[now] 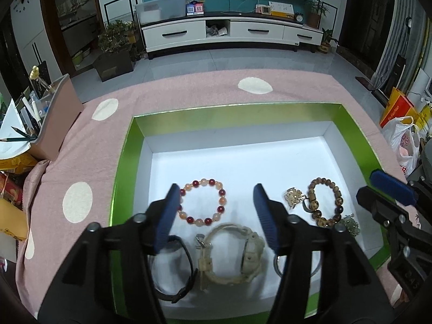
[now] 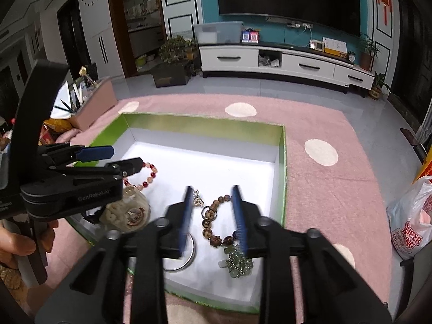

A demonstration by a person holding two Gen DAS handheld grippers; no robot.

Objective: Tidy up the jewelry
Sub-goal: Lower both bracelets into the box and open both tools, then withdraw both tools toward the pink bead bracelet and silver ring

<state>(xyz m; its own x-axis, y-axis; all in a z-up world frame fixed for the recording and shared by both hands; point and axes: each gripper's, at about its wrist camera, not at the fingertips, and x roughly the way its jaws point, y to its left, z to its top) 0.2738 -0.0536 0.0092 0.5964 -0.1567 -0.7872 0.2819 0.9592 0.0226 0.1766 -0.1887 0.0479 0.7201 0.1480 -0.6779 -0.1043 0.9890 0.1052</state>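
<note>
Nearest me, the left gripper [image 1: 216, 216] hangs over the box [image 1: 127, 162] with its fingers apart and empty, the white watch [image 1: 232, 253] and black band [image 1: 183, 270] just under them. The right gripper [image 2: 213, 216] is also parted, gripping nothing, above the brown bracelet [image 2: 213, 224], with the bangle [image 2: 186, 256] and green charm [image 2: 239, 263] close by. Beyond lies the red bracelet [image 1: 202, 201]. Everything sits crowded: I judge a closing finger could snag a neighbour, or drag beads into a tangle.
</note>
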